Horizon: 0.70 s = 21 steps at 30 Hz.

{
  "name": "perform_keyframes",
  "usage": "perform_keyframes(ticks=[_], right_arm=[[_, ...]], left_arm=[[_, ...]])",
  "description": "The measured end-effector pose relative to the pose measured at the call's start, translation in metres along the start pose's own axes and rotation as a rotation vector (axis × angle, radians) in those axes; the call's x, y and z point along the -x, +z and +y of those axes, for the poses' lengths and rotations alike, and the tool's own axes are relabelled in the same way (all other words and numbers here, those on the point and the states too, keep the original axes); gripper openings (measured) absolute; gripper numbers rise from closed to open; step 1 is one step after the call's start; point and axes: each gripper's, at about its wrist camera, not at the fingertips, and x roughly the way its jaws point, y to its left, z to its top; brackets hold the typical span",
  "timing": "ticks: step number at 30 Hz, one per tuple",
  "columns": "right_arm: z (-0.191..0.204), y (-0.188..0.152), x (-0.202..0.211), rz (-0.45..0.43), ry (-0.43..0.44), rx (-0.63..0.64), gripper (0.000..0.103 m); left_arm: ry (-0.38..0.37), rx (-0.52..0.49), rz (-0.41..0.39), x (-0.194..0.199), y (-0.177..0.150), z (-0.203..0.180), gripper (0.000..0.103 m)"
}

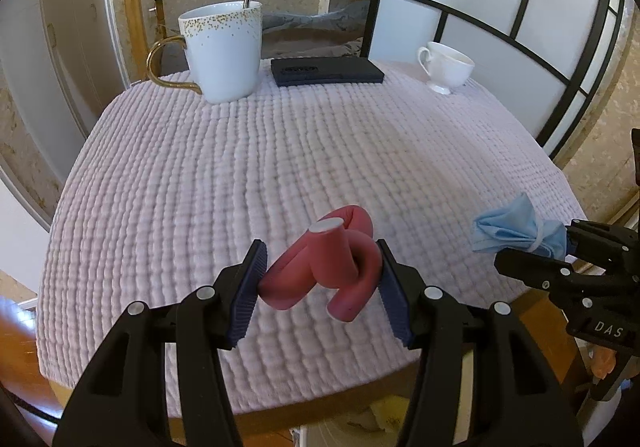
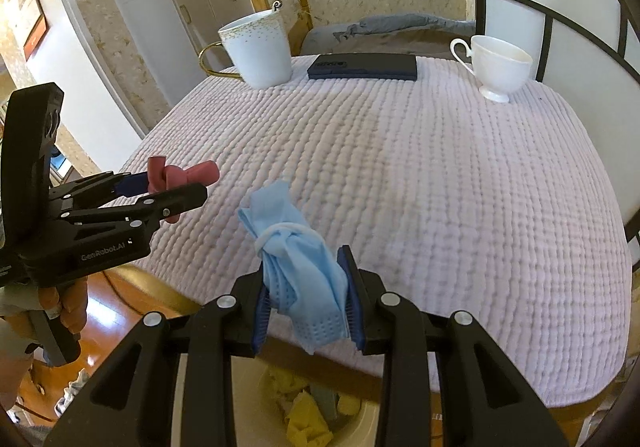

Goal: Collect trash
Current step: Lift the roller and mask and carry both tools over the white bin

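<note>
In my left gripper [image 1: 320,279] I hold a knotted pink foam tube [image 1: 326,267], the two pads pressed against its sides so the loose knot cannot slip as I carry it clear of the surface [image 1: 280,151]. To its right, my right gripper [image 2: 308,303] is clamped on a crumpled blue face mask [image 2: 296,267] tied with its own white ear loop, which I judge keeps the bundle compact enough to pinch. Both pieces of trash hang over the near edge of the surface, just above a bin [image 2: 248,399] that already holds yellow scraps, so I judge dropping them in comes next. Left on the quilted lilac cloth, far side, from left to right: one tall gold-speckled mug [image 1: 224,51] with a spoon in it, one dark phone [image 1: 326,71] lying flat, one small white teacup [image 1: 444,65]. Count: two trash items, two grippers, two cups, one phone, one bin.
</note>
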Motion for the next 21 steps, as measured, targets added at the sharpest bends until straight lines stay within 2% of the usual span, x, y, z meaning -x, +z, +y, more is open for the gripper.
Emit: perform_keyframes(ticks=[12,21], right_arm=[[0.014,-0.038,0.026,0.041,0.052,-0.002,0.031],[0.024,-0.069,0.032,0.104,0.082,0.001,0.031]], left_arm=[[-0.034,-0.023,0.021,0.029,-0.035,-0.014,0.055],[-0.084,-0.080,0.067,0.039,-0.066,-0.032,0.055]])
